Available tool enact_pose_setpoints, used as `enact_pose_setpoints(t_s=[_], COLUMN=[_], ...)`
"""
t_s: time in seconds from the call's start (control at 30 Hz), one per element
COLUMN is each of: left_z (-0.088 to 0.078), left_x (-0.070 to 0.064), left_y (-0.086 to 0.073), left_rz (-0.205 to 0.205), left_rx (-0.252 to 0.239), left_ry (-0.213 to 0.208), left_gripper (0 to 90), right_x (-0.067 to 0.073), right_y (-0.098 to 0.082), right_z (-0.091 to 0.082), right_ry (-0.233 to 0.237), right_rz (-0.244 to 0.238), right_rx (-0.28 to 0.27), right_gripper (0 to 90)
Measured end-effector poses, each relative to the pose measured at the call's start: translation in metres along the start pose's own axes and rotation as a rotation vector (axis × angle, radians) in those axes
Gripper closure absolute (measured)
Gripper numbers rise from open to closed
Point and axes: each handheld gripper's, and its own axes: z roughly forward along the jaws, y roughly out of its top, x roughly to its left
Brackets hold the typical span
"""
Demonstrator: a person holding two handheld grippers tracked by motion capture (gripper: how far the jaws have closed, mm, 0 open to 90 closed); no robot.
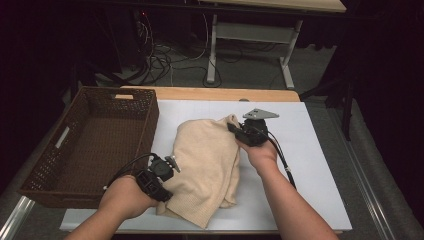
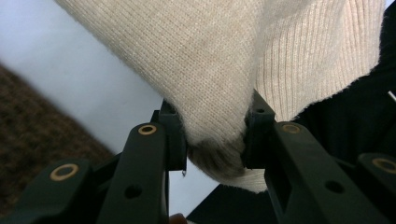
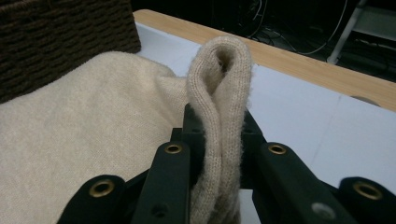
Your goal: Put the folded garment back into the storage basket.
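the cream knit sweater (image 1: 207,165) is lying mid-table, at three o'clock from the wicker basket (image 1: 95,142). the left gripper (image 2: 215,140) is pinching its near hem and the right gripper (image 3: 218,135) is pinching a folded edge at the far side. it is looking soft, light and floppy, likely sagging between grips, so bunched edges are probably giving the surest hold.

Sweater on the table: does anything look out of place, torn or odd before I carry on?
Nothing stands out. The cream sweater lies bunched on the white table cover, no tear or stain visible. The left tool pinches its near corner, the right tool grips a folded edge at its far side. The wicker basket sits empty at the left.
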Motion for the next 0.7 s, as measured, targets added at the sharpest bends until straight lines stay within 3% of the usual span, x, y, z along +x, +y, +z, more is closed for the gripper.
enact_pose_setpoints(t_s=[0.33,0.7], left_z=[-0.005,-0.005], left_x=[0.013,0.014], left_y=[-0.008,-0.006], left_rz=[-0.014,0.005], left_rx=[0.048,0.052], left_ry=[-0.014,-0.021], left_gripper=[65.4,65.4], right_x=[0.022,0.023], right_y=[0.004,0.003], right_z=[0.016,0.018], right_ry=[0.021,0.005], right_rz=[-0.021,-0.015], right_rx=[-0.001,0.005], right_gripper=[80.2,80.2])
